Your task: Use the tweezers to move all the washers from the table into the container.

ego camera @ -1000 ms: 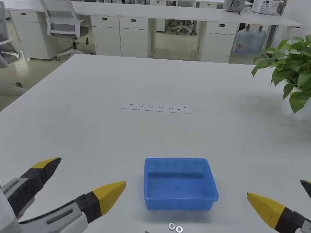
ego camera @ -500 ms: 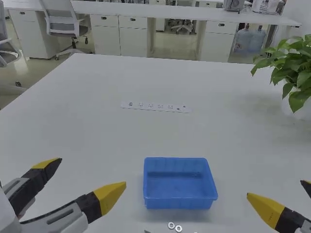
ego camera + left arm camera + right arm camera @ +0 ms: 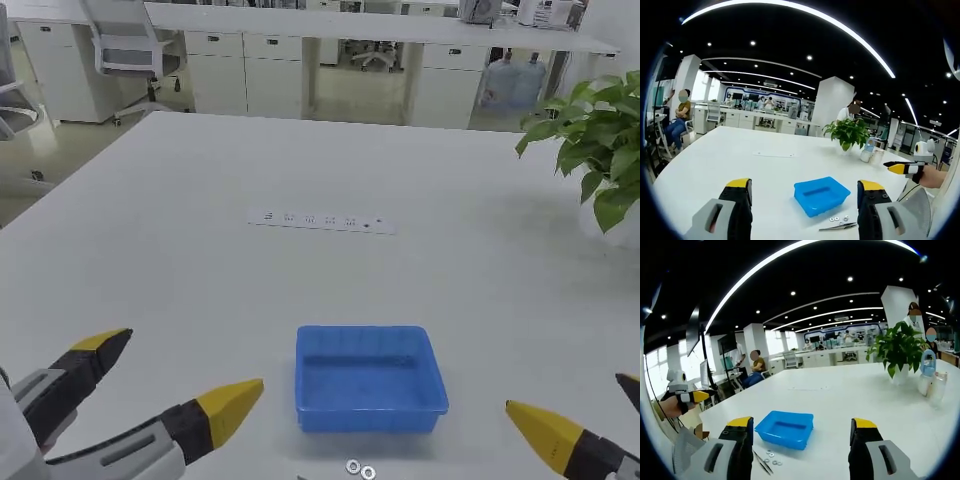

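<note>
Looking down in the head view, we find left gripper (image 3: 180,368) and right gripper (image 3: 575,395) spread wide, empty; washers (image 3: 360,468) lie on the counter (image 3: 300,280) just before the container (image 3: 370,418). The left gripper view shows tweezers (image 3: 839,226) beside them. The right gripper view agrees: thin, slick steel, we judge, best pinched mid-shank.

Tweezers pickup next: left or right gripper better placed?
Left, marginally. In the head view the left gripper sits closer to the washers, with the tweezers lying beside them, than the right gripper does. Both are open and hold nothing.
</note>
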Action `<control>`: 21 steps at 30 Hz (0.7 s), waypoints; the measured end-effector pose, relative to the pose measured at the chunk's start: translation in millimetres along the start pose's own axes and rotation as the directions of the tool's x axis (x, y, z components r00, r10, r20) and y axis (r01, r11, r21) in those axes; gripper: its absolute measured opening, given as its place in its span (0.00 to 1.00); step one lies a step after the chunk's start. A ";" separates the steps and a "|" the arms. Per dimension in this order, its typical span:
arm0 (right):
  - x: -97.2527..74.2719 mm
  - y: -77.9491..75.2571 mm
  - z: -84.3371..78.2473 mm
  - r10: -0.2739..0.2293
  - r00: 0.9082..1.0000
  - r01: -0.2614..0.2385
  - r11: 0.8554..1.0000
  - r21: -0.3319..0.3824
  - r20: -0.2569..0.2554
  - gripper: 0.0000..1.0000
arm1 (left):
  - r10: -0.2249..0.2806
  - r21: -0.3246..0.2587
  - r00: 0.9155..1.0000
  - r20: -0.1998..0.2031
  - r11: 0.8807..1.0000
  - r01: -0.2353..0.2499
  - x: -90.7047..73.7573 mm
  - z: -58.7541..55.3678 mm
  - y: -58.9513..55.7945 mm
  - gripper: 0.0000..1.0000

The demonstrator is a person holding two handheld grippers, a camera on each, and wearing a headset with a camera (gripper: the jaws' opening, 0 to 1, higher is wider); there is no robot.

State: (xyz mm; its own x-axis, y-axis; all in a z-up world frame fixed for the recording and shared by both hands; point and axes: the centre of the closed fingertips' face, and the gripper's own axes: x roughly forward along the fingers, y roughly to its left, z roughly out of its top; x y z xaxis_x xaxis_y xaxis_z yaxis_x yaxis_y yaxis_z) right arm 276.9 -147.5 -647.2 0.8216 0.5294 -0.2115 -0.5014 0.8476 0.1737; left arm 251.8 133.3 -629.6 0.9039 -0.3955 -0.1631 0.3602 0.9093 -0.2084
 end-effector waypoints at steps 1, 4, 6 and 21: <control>0.2 0.1 -0.9 0.000 1.000 0.000 1.000 0.000 -0.004 0.78 | 0.000 0.002 1.000 -0.002 1.000 0.000 0.1 -0.5 0.0 0.89; 0.8 1.1 -4.3 0.002 1.000 -0.002 1.000 -0.007 -0.023 0.76 | -0.004 -0.003 1.000 0.004 1.000 0.004 -0.4 -1.0 -0.3 0.90; 1.7 3.2 -5.3 0.009 1.000 -0.009 1.000 0.000 -0.028 0.76 | -0.004 -0.011 1.000 0.006 1.000 0.004 -0.8 -1.7 -0.1 0.90; 26.9 33.5 -29.6 0.119 0.979 -0.135 0.987 -0.088 -0.163 0.62 | -0.038 0.006 0.982 -0.184 0.999 0.040 1.1 -44.5 -1.5 0.79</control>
State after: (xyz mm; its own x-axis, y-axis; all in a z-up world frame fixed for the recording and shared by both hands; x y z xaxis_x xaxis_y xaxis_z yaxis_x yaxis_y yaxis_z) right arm 274.2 -103.7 -675.5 0.7008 0.6254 -0.3432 -0.6292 0.7686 0.1157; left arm 242.0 125.8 -672.4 0.8316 -0.4467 -0.3299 0.3971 0.8936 -0.2092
